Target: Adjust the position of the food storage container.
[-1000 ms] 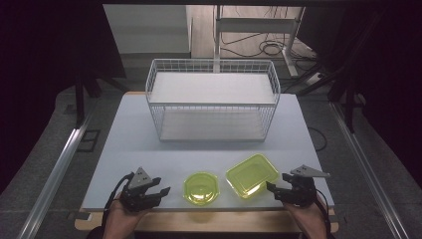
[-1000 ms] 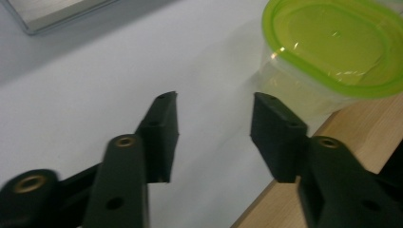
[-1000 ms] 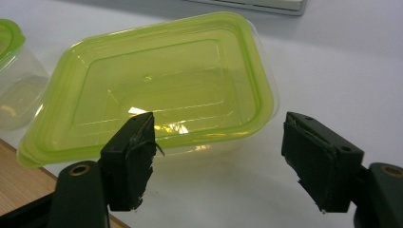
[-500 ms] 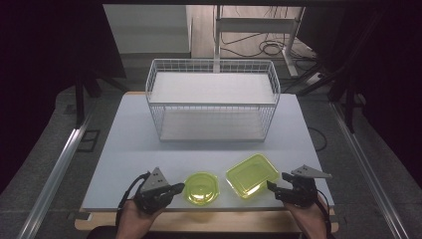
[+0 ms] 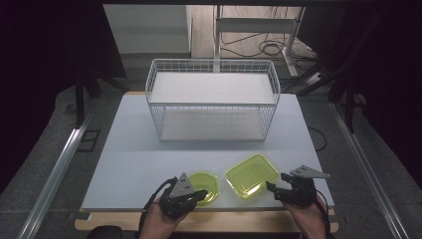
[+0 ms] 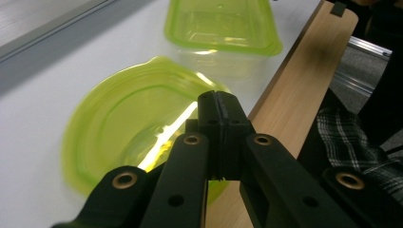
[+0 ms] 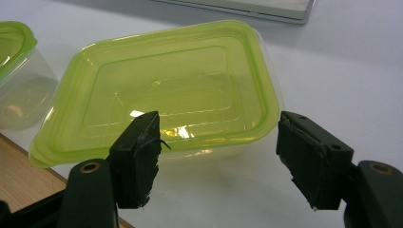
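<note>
Near the table's front edge, the left gripper, jaws pressed together on nothing, is held over the round green container's rim, while the right gripper is spread wide just beside the square green container, with bare tabletop left before the wire basket.

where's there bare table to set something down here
Free: the wide strip between the wire basket and the two green containers, plus the table's left side. Crowded: the near edge, with round container, square container and both grippers.
</note>
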{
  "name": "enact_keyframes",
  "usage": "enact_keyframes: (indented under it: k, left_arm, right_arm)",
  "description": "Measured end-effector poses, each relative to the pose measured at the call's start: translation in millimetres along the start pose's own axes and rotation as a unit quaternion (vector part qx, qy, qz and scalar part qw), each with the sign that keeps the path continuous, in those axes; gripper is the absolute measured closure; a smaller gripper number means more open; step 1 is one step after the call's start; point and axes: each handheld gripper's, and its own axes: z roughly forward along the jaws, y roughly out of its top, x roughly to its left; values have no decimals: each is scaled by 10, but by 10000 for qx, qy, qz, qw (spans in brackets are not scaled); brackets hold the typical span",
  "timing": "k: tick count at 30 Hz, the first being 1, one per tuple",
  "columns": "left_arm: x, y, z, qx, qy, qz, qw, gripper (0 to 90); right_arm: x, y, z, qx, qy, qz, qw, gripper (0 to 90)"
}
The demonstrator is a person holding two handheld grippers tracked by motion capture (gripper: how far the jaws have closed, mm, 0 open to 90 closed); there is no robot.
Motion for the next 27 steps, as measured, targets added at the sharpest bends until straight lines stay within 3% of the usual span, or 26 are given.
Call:
enact_keyframes:
  k: [9, 16, 21, 27]
  left_arm:
    - [-160, 84, 244, 130, -157, 90, 9998, 900]
    - [-131, 69, 329, 131, -283, -162, 9994, 900]
    - [-92, 18, 366, 276, -127, -269, 9992, 900]
    - [-9, -14, 326, 280, 64, -336, 9990, 900]
  right_arm:
    - [1, 0, 4, 8, 43, 44, 10000, 312]
    - [1, 1, 8, 0, 52, 17, 10000, 304]
    - [-2, 1, 4, -4, 53, 45, 10000, 301]
    - [-4, -1, 11, 9, 46, 31, 10000, 301]
